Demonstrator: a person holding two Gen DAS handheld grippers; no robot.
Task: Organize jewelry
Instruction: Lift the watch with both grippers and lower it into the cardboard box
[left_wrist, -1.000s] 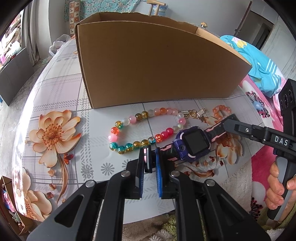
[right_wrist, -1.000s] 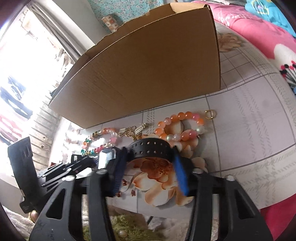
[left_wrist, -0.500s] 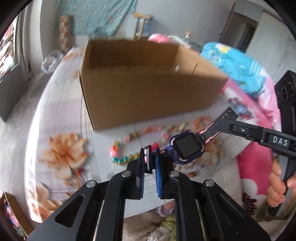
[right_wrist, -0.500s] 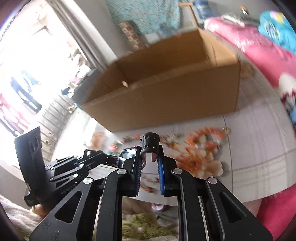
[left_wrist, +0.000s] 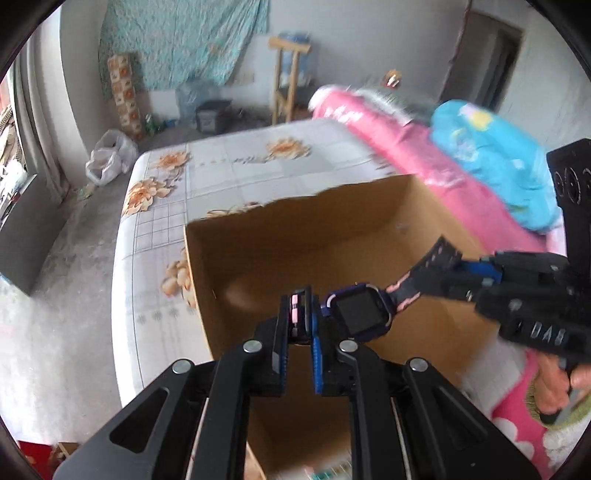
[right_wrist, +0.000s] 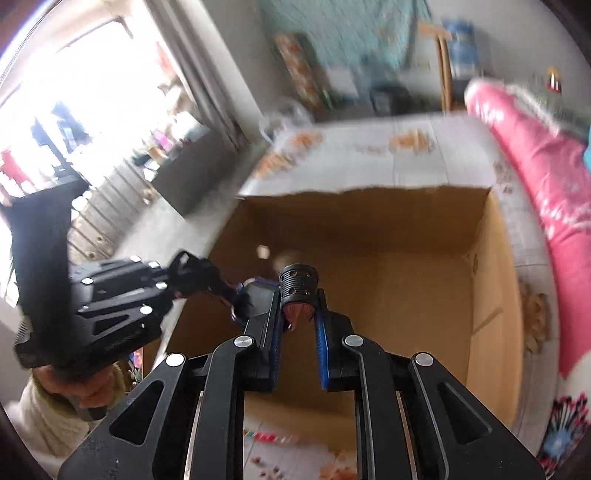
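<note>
A purple smartwatch (left_wrist: 360, 314) hangs stretched between both grippers above the open cardboard box (left_wrist: 258, 258). My left gripper (left_wrist: 300, 317) is shut on its pink-and-black strap end. The right gripper (left_wrist: 469, 271) comes in from the right and grips the other strap. In the right wrist view, my right gripper (right_wrist: 298, 314) is shut on the black perforated strap end (right_wrist: 298, 282). There the watch (right_wrist: 256, 295) sits just left of it, with the left gripper (right_wrist: 192, 271) beyond. The box (right_wrist: 406, 277) looks empty inside.
The box stands on a table with a floral cloth (left_wrist: 221, 184). A pink blanket (left_wrist: 388, 140) and blue cloth (left_wrist: 491, 155) lie to the right. Coloured beads (right_wrist: 266, 437) rest on the table in front of the box. A hand (left_wrist: 554, 384) holds the right gripper.
The right gripper's jaws closed on the black strap. Both grippers then lifted the watch off the table and carried it up and forward over the box opening. The beads stayed on the table.
</note>
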